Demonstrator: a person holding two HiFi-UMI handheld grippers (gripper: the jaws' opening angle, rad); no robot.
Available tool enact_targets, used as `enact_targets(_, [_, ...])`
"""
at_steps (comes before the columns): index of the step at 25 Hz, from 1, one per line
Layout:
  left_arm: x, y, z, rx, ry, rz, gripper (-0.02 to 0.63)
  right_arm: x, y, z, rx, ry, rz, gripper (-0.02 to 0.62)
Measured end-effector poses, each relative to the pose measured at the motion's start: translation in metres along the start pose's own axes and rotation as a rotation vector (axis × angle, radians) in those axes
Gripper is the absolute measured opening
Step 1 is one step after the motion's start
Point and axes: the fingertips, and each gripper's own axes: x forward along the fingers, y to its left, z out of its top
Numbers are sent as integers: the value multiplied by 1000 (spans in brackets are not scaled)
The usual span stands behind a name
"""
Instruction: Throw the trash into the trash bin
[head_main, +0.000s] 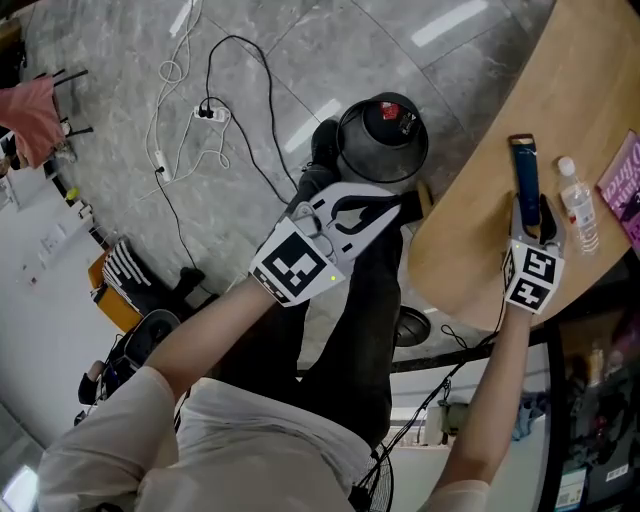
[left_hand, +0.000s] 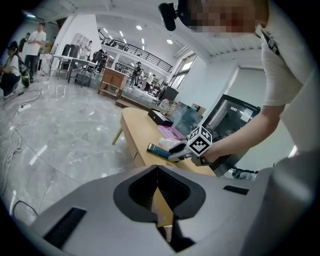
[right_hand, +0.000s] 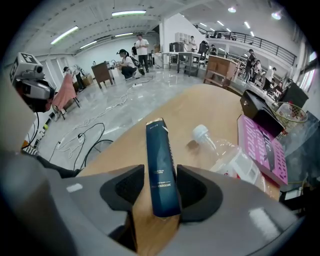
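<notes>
Showing one box (head_main: 525, 175), one bottle (head_main: 578, 207), one bin (head_main: 381, 138)

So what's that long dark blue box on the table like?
A slim, long box, dark blue with small pale print, cardboard by its look. It lies on the wooden table, near a clear plastic bottle without touching it. Its near end sits between the open jaws of the right gripper, with table showing in the gap on one side.
</notes>
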Motion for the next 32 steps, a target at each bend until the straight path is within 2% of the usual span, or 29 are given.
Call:
enact_targets(3, [5, 4, -14, -9, 4, 0, 6, 12, -3, -9, -8, 11, -22, 211])
enact_targets(5, [6, 6, -18, -11, 4, -1, 6, 14, -5, -9, -9, -1, -43, 133])
enact_targets(10, [4, 15, -21, -18, 0, 4, 6, 13, 1, -8, 9, -23, -62, 29])
enact_targets(19, [-9, 25, -25, -21, 3, 7, 6, 0, 37, 0, 17, -39, -46, 28])
enact_targets(22, [-16, 27, -29, -19, 9, 1, 6, -3, 56, 4, 55, -46, -35, 28])
enact_targets(25, [-23, 29, -36, -21, 16, -7, 6, -5, 80, 7, 73, -44, -22, 28])
enact_targets(32, [-44, 46, -59, -25, 31, -1, 6, 5, 146, 16, 45, -38, 34, 28])
